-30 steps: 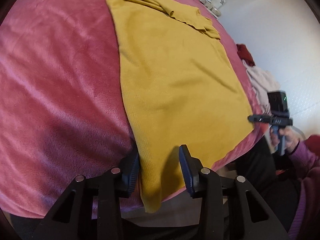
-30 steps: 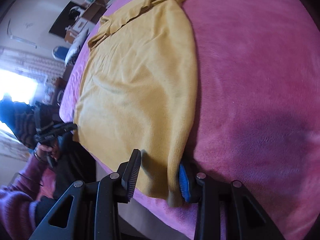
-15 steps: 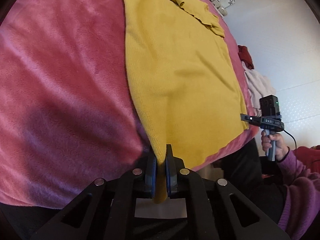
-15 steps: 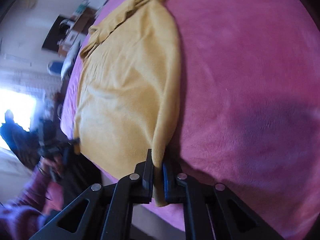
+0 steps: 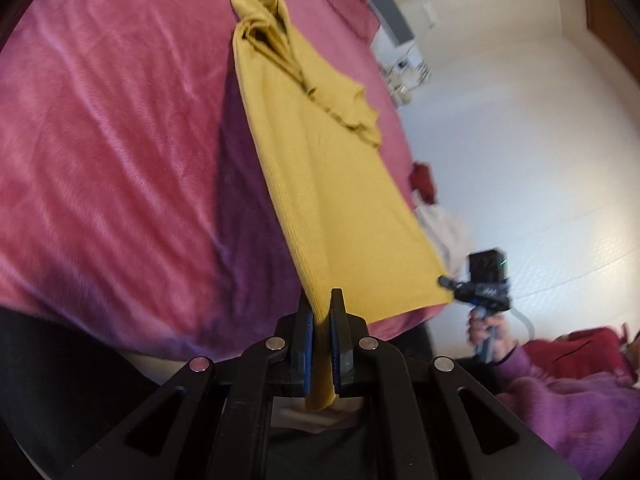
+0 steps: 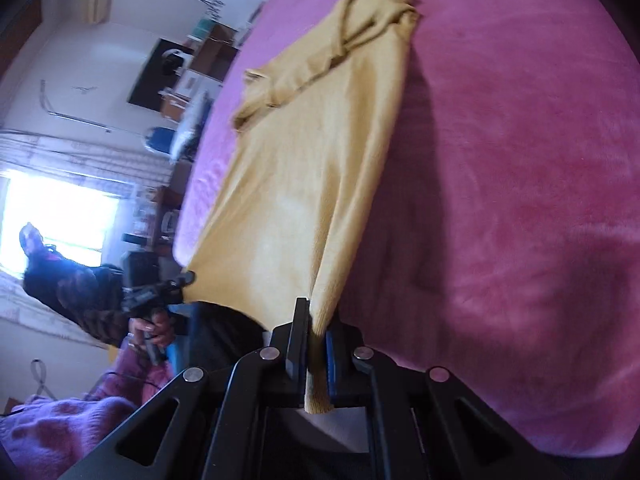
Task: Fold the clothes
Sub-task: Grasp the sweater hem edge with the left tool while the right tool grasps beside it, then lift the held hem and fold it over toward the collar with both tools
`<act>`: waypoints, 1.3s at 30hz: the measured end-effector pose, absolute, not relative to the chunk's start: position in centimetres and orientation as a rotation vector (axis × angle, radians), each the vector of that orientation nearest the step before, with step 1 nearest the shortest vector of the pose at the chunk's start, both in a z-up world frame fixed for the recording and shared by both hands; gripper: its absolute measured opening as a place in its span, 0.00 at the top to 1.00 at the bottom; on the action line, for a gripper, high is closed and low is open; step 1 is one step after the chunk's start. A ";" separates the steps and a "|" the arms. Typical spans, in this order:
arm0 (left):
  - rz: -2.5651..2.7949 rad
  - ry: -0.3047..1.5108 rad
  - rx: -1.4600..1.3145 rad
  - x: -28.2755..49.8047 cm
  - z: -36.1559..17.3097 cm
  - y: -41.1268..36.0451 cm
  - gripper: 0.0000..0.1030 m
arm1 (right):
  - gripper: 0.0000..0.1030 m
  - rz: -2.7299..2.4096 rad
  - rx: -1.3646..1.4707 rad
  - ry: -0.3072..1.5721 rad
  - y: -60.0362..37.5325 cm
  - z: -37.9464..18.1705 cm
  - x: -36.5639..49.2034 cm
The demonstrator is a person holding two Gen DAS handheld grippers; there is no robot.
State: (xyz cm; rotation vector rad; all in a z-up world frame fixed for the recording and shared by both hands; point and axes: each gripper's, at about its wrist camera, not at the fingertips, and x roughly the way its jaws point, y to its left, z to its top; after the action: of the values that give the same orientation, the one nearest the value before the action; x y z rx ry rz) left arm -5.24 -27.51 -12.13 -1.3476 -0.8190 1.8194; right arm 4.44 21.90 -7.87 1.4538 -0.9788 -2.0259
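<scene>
A mustard-yellow knit sweater stretches over a pink plush bedspread, its near hem lifted off the bed. My left gripper is shut on one hem corner, with cloth hanging down between the pads. In the right wrist view the same sweater rises from the bedspread, and my right gripper is shut on the other hem corner. Each gripper shows in the other's view: the right gripper and the left gripper, both pinching the hem. The sleeves lie bunched at the far end.
A person's hand in a purple sleeve holds the right tool; the other hand holds the left one. Red and pale clothes are piled beside the bed by a white wall. Shelves and a bright window stand on the other side.
Both grippers went from open around the hem to shut on it. They have since lifted the hem off the bedspread, pulling the sweater taut and casting a shadow beneath it.
</scene>
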 end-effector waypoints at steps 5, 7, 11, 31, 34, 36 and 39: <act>1.796 -0.913 -1.282 -3.2 -11.0 -28.4 0.93 | 0.95 -2.007 1.388 -1.053 22.2 -6.5 6.0; 1.773 -0.917 -1.289 -2.0 -10.8 -28.1 0.93 | 0.95 -1.984 1.416 -1.088 22.2 -6.9 7.5; 1.705 -1.009 -1.326 1.2 -11.4 -28.4 0.93 | 0.95 -1.935 1.470 -1.157 22.1 -7.7 10.3; 1.579 -1.497 -1.264 -12.1 -11.4 -28.0 0.93 | 0.94 -1.809 1.316 -1.598 28.5 -7.4 -2.5; 1.573 -1.572 -1.261 -16.8 -12.7 -27.9 0.93 | 0.94 -1.791 1.299 -1.686 29.3 -8.1 -7.4; 1.571 -1.641 -1.279 -19.5 -14.0 -27.1 0.93 | 0.94 -1.771 1.297 -1.750 29.7 -9.3 -10.3; 1.548 -1.723 -1.283 -22.4 -16.2 -27.1 0.93 | 0.94 -1.768 1.307 -1.821 30.3 -11.0 -14.2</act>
State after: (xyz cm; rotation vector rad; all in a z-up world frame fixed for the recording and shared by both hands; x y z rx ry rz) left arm -22.42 -27.15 -16.19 -1.2833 -1.7231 1.5482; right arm -14.15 30.26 -11.01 1.3069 -1.8206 -1.7676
